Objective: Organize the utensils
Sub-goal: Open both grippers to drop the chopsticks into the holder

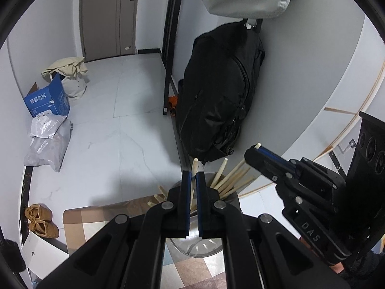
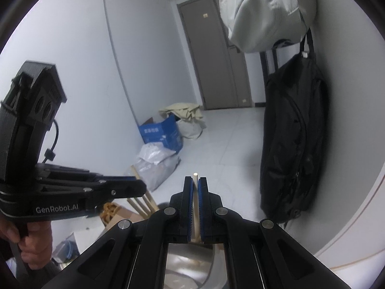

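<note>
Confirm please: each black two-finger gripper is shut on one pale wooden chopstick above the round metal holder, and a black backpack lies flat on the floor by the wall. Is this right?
One part is wrong. The black backpack does not lie flat on the floor; it hangs against the wall, as the right wrist view shows. The rest holds: the left gripper and the right gripper are each shut on one pale wooden chopstick above the round metal holder.

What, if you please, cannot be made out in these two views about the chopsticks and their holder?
- Holder: left wrist view, mostly hidden behind the left hand-held gripper; its base unseen.
- Chopstick in the right hand-held gripper: right wrist view, lower end hidden by the fingers.
- Chopsticks in the holder: count unclear, they overlap.
</note>
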The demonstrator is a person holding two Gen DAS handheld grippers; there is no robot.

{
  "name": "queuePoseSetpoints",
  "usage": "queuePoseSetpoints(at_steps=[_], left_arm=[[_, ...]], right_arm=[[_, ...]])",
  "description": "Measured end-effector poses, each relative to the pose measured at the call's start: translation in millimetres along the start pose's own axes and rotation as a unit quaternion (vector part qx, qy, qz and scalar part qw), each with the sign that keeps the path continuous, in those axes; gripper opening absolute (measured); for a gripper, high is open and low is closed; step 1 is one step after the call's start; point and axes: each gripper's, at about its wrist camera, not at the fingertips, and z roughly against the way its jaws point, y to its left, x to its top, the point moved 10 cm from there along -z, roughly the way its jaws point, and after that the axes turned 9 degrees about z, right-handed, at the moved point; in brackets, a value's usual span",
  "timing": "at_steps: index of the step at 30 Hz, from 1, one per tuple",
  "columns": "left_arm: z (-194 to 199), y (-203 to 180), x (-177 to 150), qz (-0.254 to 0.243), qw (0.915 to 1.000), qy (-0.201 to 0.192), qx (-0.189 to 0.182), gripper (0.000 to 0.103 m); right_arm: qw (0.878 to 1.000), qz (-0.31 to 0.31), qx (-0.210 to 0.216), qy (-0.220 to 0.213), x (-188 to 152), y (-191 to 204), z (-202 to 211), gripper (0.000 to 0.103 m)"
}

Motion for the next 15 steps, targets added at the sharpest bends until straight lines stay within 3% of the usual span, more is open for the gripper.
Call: queuePoseSetpoints(at_steps=[7,12,13,15], left_arm=[[-14.2,5.3,-11.8,0.002,0.9994,0.034,-0.006,0.000],[-8.8,3.5,-16.7,0.016,0.9982,0.048,-0.032,0.000],[-3.8,3.7,-14.3,0.013,0.9986,0.042,-0.027,0.003],[5.5,5.7,-11.4,0.012,0.9993,0.029,-0.020,0.018]], right_arm=[[0.999,-0.010,0.012,0.037,-18.0,-0.3,-12.2,0.004],[0.998,-0.022,0.017,0.054,-26.5,0.6,-12.1,0.013],[0.998,-0.028,0.020,0.051,-25.2,0.0,-8.3,0.017],[0.998,-0.035,0.019,0.042,-20.9,-0.5,1.3,0.025]])
